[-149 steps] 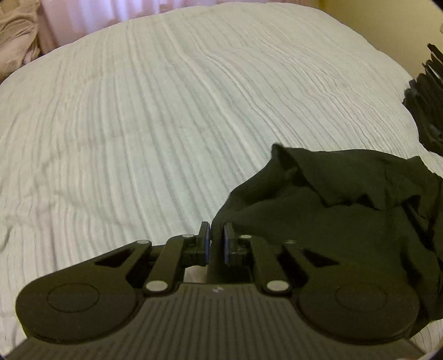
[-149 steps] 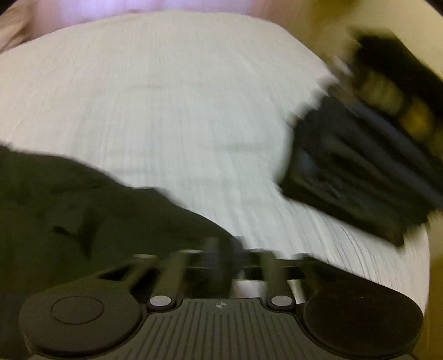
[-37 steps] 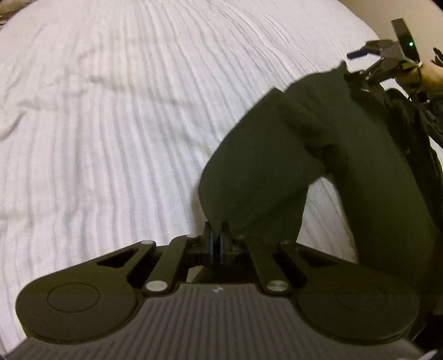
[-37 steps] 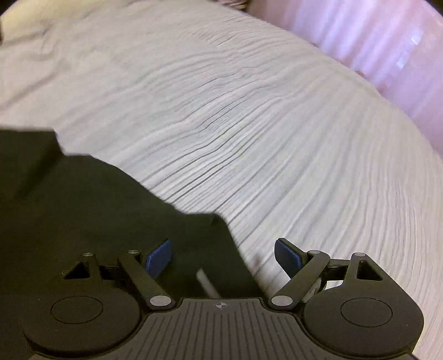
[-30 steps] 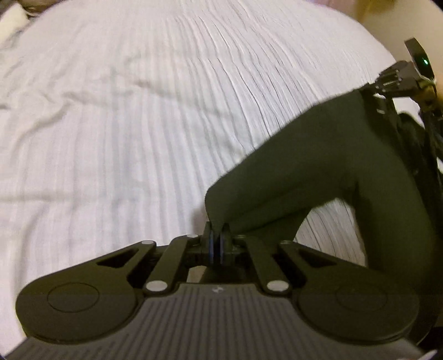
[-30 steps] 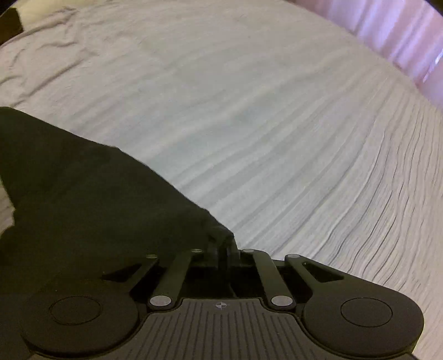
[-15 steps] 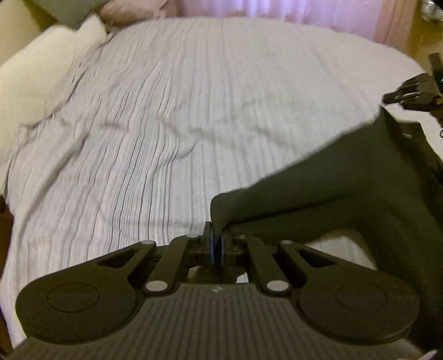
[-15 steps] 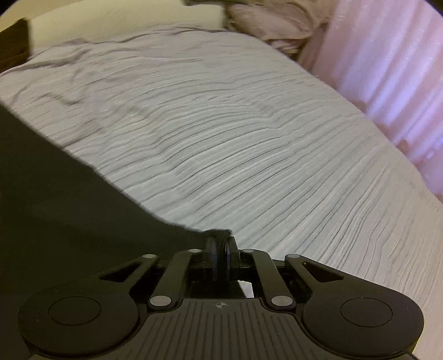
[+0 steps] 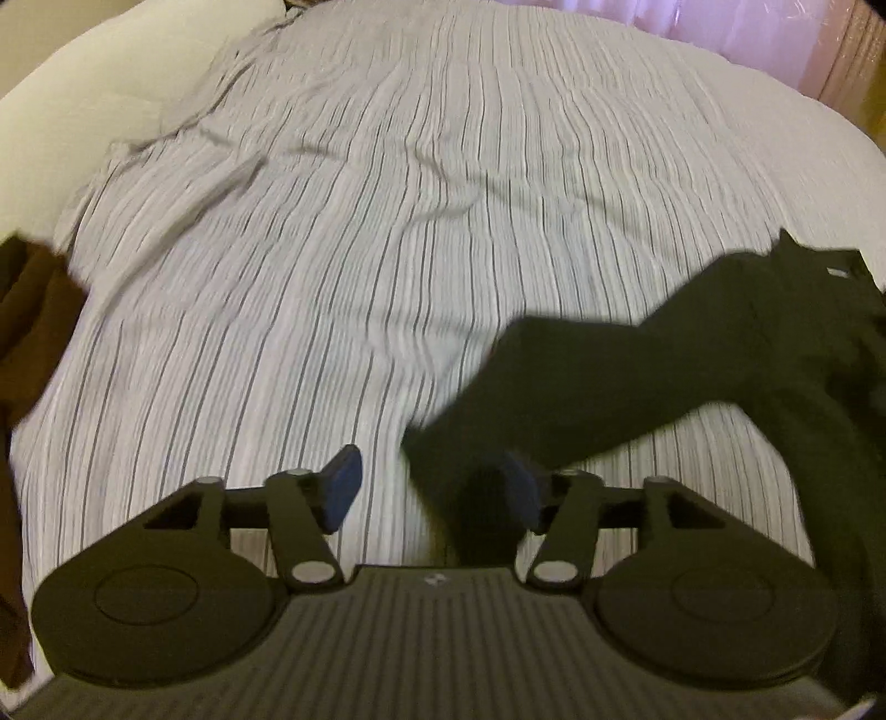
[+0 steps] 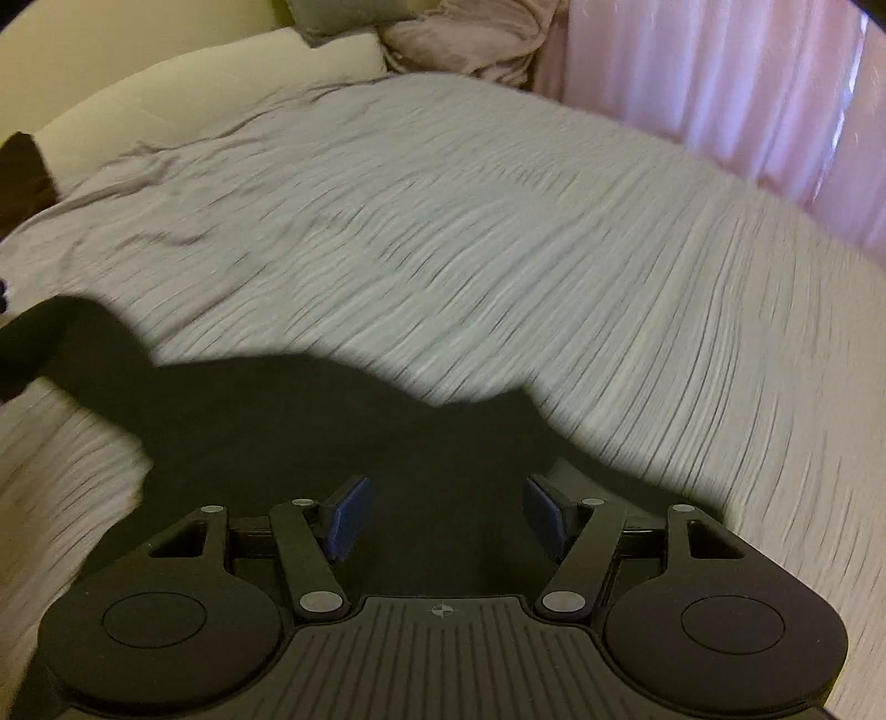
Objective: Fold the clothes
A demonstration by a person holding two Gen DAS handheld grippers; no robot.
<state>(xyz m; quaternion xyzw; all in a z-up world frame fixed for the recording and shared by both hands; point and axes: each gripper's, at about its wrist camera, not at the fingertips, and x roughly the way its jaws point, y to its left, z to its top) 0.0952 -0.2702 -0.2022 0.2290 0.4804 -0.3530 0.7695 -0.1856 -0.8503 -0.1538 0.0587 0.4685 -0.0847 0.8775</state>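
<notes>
A dark, nearly black garment (image 9: 637, 376) lies stretched across the striped bedspread (image 9: 360, 232), running from the left gripper toward the right edge. My left gripper (image 9: 432, 493) stands open, its blue pads (image 9: 340, 487) spread, with one end of the cloth lying between and over the right pad. In the right wrist view the same garment (image 10: 310, 421) spreads flat under and ahead of my right gripper (image 10: 446, 518), which is open too, holding nothing. A thin arm of cloth (image 10: 61, 327) reaches to the left edge.
A brown cloth (image 9: 27, 343) lies at the left edge of the bed. Cream pillows (image 10: 166, 94) and a mauve blanket (image 10: 470, 44) sit at the head. Pink curtains (image 10: 747, 94) hang beyond the far side. Striped bedspread (image 10: 526, 249) stretches ahead.
Both grippers, shut on the garment half a second ago, have opened and let it go. The cloth has dropped onto the bedspread, spread between them.
</notes>
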